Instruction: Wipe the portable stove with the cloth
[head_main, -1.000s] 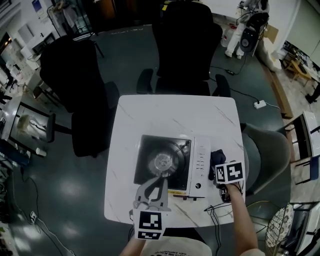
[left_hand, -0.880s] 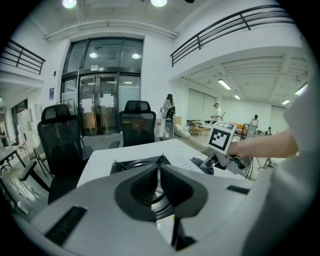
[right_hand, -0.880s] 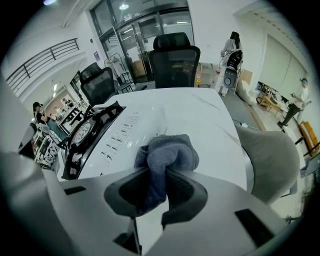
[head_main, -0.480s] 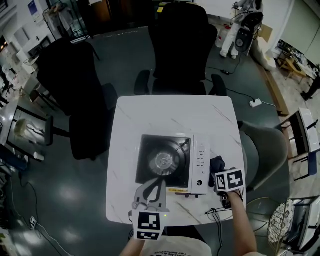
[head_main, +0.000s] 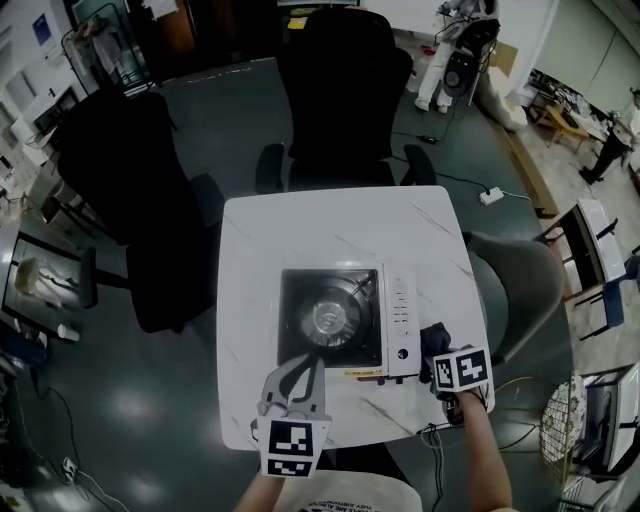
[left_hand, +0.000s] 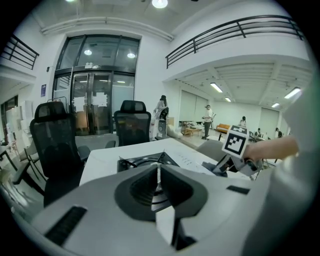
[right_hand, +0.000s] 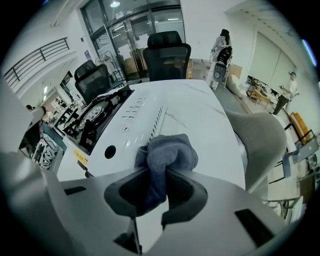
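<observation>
The portable stove (head_main: 345, 320) sits mid-table, a black burner top with a white control panel (head_main: 401, 320) on its right; it shows too in the left gripper view as stove (left_hand: 145, 162) and in the right gripper view as stove (right_hand: 112, 117). A dark grey-blue cloth (right_hand: 165, 157) is pinched in my right gripper (right_hand: 159, 172), which hovers just right of the stove's front right corner, cloth (head_main: 434, 339) bunched ahead of the marker cube. My left gripper (head_main: 305, 368) is shut with nothing in it, its tips over the stove's front edge.
The white marble table (head_main: 340, 235) carries the stove. Two black office chairs (head_main: 340, 90) stand beyond its far edge and at the left. A grey chair (head_main: 525, 285) sits close on the right. A cable (head_main: 440, 432) hangs at the table's front right corner.
The head camera has shifted, so the table sits higher in view. My right gripper with the cloth stays beside the stove's right front corner; the left gripper stays at the front edge.
</observation>
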